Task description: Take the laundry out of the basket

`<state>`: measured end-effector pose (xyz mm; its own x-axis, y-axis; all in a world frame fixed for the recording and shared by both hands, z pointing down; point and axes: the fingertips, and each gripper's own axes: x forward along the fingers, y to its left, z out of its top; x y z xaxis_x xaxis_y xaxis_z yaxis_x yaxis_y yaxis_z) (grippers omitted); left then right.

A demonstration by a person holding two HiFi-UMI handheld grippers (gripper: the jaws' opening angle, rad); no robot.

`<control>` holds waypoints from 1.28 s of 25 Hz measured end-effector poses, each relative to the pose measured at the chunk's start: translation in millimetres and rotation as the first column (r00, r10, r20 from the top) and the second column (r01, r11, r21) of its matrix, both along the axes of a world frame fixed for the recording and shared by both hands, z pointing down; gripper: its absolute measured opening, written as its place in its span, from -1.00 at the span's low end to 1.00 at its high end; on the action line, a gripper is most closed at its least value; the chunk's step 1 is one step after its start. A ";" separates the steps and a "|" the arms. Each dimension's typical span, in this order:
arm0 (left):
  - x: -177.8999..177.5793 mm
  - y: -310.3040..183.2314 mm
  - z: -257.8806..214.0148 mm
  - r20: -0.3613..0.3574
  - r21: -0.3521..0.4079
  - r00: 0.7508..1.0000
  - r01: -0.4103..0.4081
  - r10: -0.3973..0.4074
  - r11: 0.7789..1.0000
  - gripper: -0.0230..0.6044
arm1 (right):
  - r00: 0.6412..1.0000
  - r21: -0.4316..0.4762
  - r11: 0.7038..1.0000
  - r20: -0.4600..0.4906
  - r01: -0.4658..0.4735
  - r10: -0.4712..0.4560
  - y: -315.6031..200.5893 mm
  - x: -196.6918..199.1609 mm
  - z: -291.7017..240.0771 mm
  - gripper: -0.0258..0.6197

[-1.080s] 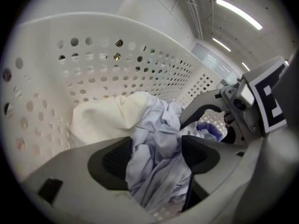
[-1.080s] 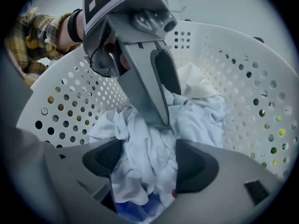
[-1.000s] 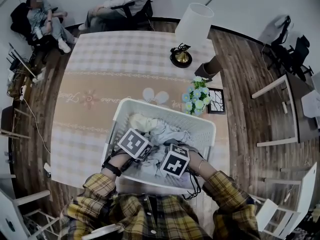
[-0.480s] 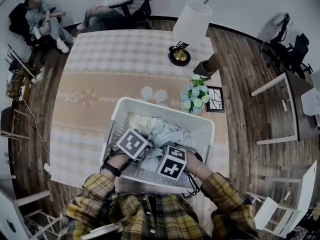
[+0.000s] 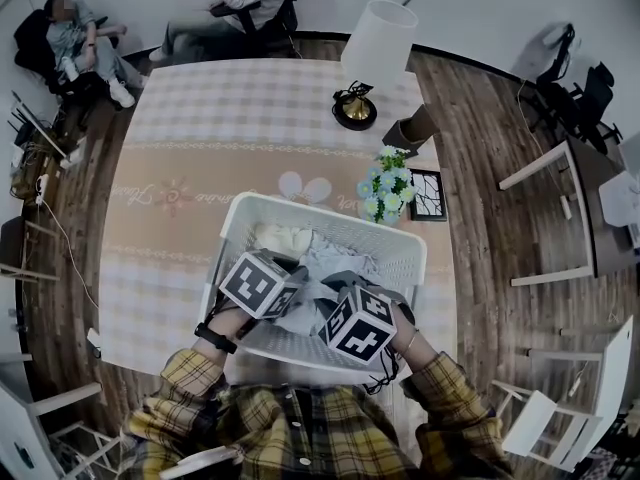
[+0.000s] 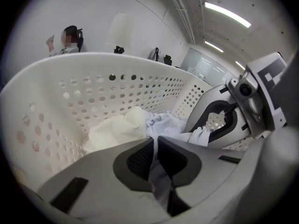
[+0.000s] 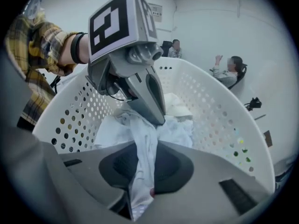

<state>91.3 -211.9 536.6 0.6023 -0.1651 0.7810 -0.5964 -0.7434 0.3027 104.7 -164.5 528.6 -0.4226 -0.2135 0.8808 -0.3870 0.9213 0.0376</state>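
Observation:
A white perforated laundry basket [image 5: 228,238] stands on the table's near edge, holding a pale blue garment [image 5: 338,260] and a cream cloth [image 5: 282,238]. Both grippers are inside it, close together. My left gripper [image 6: 155,160] is shut on a fold of the pale blue garment [image 6: 161,125]; its jaws have just been closing on that cloth. My right gripper [image 7: 145,164] is shut on another strip of the same garment [image 7: 144,141], its jaws also just closing. The cream cloth [image 6: 114,127] lies loose against the basket wall [image 6: 70,92].
The table wears a checked cloth [image 5: 200,118]. A lamp [image 5: 378,43], a flower bunch [image 5: 385,193] and a small picture frame [image 5: 433,198] stand beyond the basket on the right. People sit on chairs [image 5: 75,33] past the far edge. Wooden chairs [image 5: 560,218] are at the right.
Both grippers have risen within the basket and drawn together, and the pale blue garment is now bunched up between them.

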 end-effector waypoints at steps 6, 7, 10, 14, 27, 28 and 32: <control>3.4 -10.2 -42.1 -0.114 0.049 0.992 0.064 -0.058 0.997 -0.80 | 0.992 0.099 0.990 0.089 -0.099 0.090 -20.5 6.8 -45.7 -0.63; 4.1 -11.7 -50.3 -0.137 0.058 0.988 0.078 -0.069 0.995 -0.80 | 0.989 0.118 0.986 0.106 -0.116 0.104 -23.4 8.2 -54.5 -0.63; 4.9 -15.1 -75.8 -0.198 0.099 0.975 0.119 -0.098 0.988 -0.80 | 0.976 0.176 0.970 0.165 -0.168 0.139 -29.2 11.8 -80.2 -0.63; 6.0 -13.7 -110.1 -0.240 0.166 0.965 0.146 -0.103 0.975 -0.80 | 0.950 0.219 0.945 0.252 -0.243 0.186 -30.6 16.5 -113.1 -0.63; -6.5 19.3 -220.3 -0.385 0.344 0.915 0.260 -0.117 0.902 -0.80 | 0.859 0.349 0.867 0.487 -0.357 0.157 -3.3 8.3 -218.3 -0.63; -8.9 22.9 -227.3 -0.401 0.351 0.908 0.272 -0.118 0.896 -0.80 | 0.856 0.358 0.863 0.495 -0.358 0.149 0.0 6.5 -225.0 -0.63; -25.0 34.4 -251.3 -0.430 0.388 0.893 0.314 -0.131 0.866 -0.80 | 0.845 0.377 0.861 0.523 -0.342 0.107 9.3 -6.6 -245.3 -0.63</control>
<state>66.3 -177.5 285.3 0.7374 -0.5984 0.3132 -0.6688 -0.7117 0.2148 98.1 -155.3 283.3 -0.6455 -0.6671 0.3718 -0.6578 0.7330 0.1733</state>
